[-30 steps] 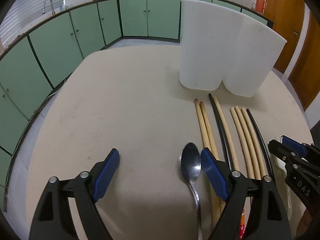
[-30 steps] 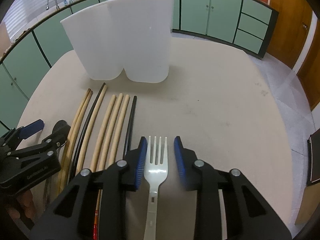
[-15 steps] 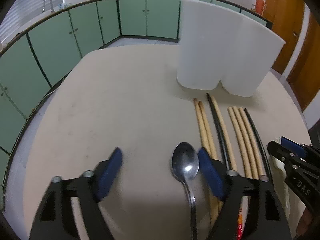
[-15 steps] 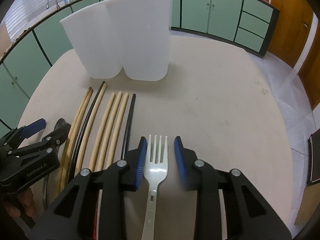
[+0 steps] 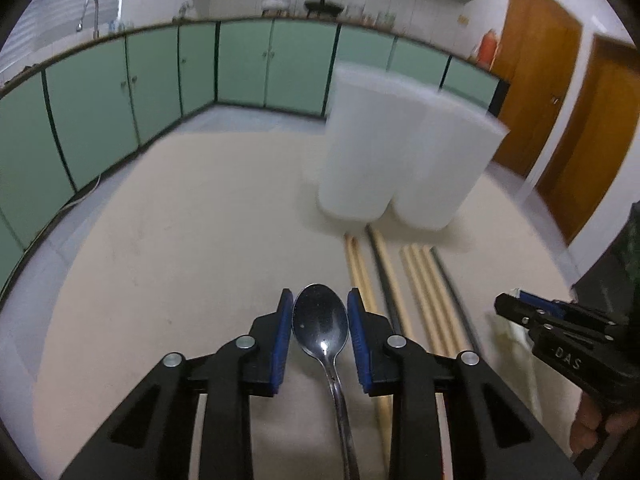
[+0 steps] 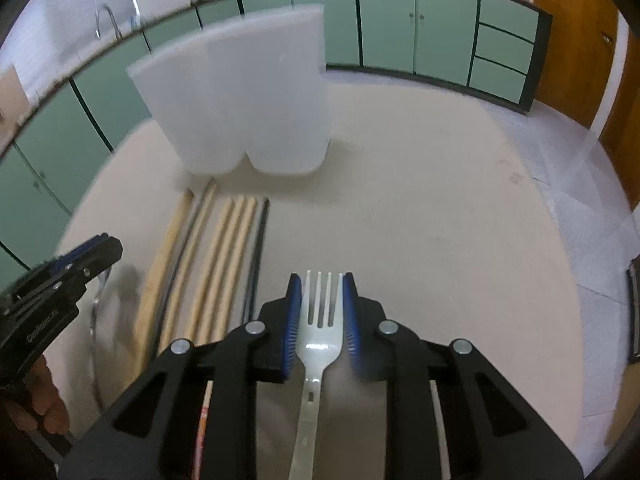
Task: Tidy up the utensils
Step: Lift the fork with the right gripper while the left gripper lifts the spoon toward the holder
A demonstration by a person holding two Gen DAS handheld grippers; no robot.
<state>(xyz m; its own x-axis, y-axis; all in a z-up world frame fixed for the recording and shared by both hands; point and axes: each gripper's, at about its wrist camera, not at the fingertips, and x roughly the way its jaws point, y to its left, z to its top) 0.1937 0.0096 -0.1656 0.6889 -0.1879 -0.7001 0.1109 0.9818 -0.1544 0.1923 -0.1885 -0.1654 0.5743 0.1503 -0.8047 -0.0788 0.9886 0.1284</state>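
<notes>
My left gripper [image 5: 320, 304] is shut on the bowl of a metal spoon [image 5: 320, 326] and holds it above the table. My right gripper [image 6: 319, 292] is shut on the head of a white plastic fork [image 6: 319, 320], also raised. A white two-lobed utensil holder [image 5: 400, 160] stands upright at the back of the table; it also shows in the right wrist view [image 6: 248, 104]. Several wooden and black chopsticks [image 5: 424, 296] lie side by side in front of it, between the two grippers [image 6: 224, 264].
The round beige table [image 5: 180, 260] is ringed by green cabinets [image 5: 120, 100]. Wooden doors [image 5: 560, 120] stand at the right. A dark object [image 6: 634, 312] sits at the table's right edge in the right wrist view.
Both grippers closed: the left on the spoon, the right on the fork. Both have lifted and tilted, so the views now look higher across the room.
</notes>
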